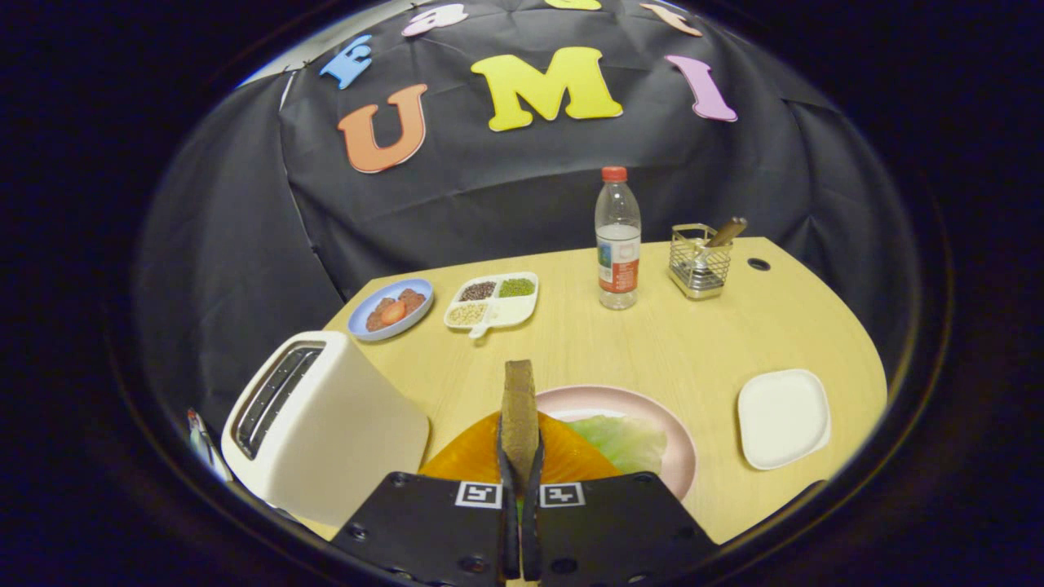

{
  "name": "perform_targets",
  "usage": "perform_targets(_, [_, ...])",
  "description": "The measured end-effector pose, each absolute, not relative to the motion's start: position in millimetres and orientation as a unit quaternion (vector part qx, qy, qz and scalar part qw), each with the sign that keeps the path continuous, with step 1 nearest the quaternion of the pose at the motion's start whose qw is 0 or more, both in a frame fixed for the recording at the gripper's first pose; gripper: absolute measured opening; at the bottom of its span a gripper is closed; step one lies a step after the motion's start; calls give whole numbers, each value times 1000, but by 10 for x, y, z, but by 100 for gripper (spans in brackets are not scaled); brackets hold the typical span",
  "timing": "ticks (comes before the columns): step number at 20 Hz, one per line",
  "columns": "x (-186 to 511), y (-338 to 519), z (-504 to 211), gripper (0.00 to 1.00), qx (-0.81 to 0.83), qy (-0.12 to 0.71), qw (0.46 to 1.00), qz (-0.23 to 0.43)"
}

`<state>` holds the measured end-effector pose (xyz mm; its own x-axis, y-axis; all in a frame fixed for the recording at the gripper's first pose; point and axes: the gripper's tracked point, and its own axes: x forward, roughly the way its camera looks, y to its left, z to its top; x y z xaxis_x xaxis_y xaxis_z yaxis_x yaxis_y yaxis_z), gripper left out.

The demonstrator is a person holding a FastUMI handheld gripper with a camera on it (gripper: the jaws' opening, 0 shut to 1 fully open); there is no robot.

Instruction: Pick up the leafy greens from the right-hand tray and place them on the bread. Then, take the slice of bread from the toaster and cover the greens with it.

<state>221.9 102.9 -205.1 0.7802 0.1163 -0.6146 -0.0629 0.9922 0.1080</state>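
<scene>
My gripper [519,456] is shut on a brown slice of bread [519,408], held edge-on and upright between the fingers. Right below and ahead of the fingers lies a pink plate [652,416] with an orange-toned bread slice [473,461] on it and pale leafy greens [624,440] lying on top, toward the right. The white toaster [326,428] stands just left of the fingers, its slots dark. A white square tray [783,417] sits to the right of the plate with nothing on it.
Farther back on the wooden table are a blue plate [363,322] with reddish food, a white divided dish [522,308] of grains, a water bottle [617,240] with a red cap, and a wire holder [699,262] with a wooden-handled tool.
</scene>
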Motion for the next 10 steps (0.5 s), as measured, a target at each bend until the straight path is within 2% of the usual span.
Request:
perform_targets(4, [2206,864,-2156,2,26,335,941,36])
perform_targets(5, [2169,805,-2208,7,23,340,940,31])
perform_targets(8, [2166,701,-2284,8,16,344,939,20])
perform_targets(9, [2165,694,-2303,12,12,343,939,21])
perform_targets(10, [2164,686,-2308,13,10,340,940,22])
